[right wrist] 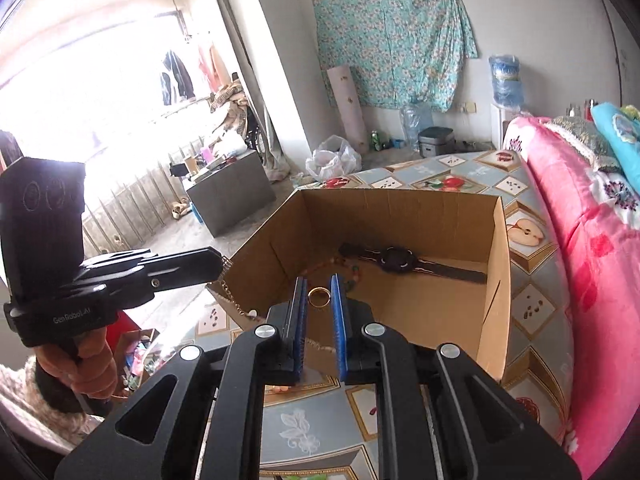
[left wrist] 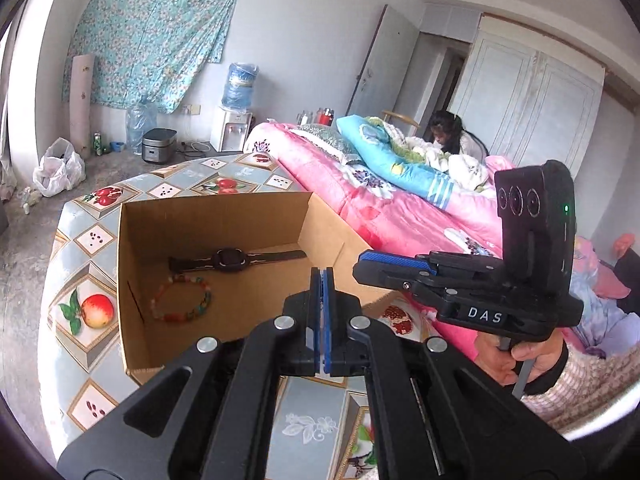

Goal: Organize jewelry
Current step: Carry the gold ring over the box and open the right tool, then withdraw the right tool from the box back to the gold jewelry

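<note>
The watch (left wrist: 230,260) and bead bracelet (left wrist: 182,299) already lie in the cardboard box (left wrist: 132,240) on the worktop (left wrist: 76,320). The right hand-held gripper (right wrist: 319,300) holds a gold ring (right wrist: 319,297) between narrow jaws above the box's near edge. The left hand-held gripper (left wrist: 322,312) pinches a gold chain (right wrist: 236,300), hanging left of the box. By my reading, ring and chain remain.

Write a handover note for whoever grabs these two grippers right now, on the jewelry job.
Left gripper: shut on the gold chain, which hangs just outside the cardboard box.
Right gripper: appears to pinch the gold ring over the box.
Done: watch and beaded bracelet lie in the box.
Left: drop in ring, then chain.
</note>
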Action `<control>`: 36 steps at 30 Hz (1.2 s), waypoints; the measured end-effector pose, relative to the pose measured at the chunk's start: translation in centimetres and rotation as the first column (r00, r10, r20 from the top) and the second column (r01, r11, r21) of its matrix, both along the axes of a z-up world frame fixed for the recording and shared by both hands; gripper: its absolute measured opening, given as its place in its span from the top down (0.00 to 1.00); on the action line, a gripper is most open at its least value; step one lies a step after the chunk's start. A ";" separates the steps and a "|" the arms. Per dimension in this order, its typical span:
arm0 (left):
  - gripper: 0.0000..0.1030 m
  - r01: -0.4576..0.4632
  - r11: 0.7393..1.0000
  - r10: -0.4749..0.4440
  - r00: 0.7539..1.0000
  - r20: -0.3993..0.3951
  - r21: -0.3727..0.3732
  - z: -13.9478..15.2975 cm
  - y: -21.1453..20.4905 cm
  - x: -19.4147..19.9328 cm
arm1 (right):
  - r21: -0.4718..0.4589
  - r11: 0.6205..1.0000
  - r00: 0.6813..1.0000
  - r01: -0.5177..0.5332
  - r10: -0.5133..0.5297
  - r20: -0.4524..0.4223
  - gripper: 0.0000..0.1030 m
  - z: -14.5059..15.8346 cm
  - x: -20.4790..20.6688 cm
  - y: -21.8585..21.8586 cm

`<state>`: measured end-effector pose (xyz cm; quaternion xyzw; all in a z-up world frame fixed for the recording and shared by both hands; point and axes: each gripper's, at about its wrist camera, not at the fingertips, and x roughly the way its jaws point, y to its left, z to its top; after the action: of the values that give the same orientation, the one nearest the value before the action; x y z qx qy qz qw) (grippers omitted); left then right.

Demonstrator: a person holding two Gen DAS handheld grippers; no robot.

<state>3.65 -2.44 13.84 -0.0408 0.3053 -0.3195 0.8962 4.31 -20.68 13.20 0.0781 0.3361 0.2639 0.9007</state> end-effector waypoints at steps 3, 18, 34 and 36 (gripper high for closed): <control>1.00 0.000 0.998 0.005 0.995 -0.097 0.060 -1.0 -1.2 4.0 | -0.026 1.000 0.992 0.016 -0.019 -0.129 0.88 -0.8 4.3 0.2; 0.88 -0.035 0.978 0.122 0.895 -0.430 0.205 -8.6 -1.9 12.2 | -0.097 0.994 0.913 -0.049 0.005 -0.407 0.87 -6.5 11.8 2.0; 0.85 -0.107 0.975 0.161 0.943 -0.292 0.192 -5.6 -1.2 10.7 | -0.033 0.999 0.930 -0.026 0.012 -0.366 0.79 -5.3 11.9 0.9; 0.82 -0.114 0.975 0.165 0.947 -0.275 0.190 -5.1 -0.9 10.2 | -0.028 0.999 0.935 -0.017 0.006 -0.354 0.79 -4.9 11.6 0.7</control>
<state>13.84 -3.35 8.77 -0.0315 0.4556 -0.2182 0.8625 15.95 -19.94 8.35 0.1084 0.4972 0.2456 0.8251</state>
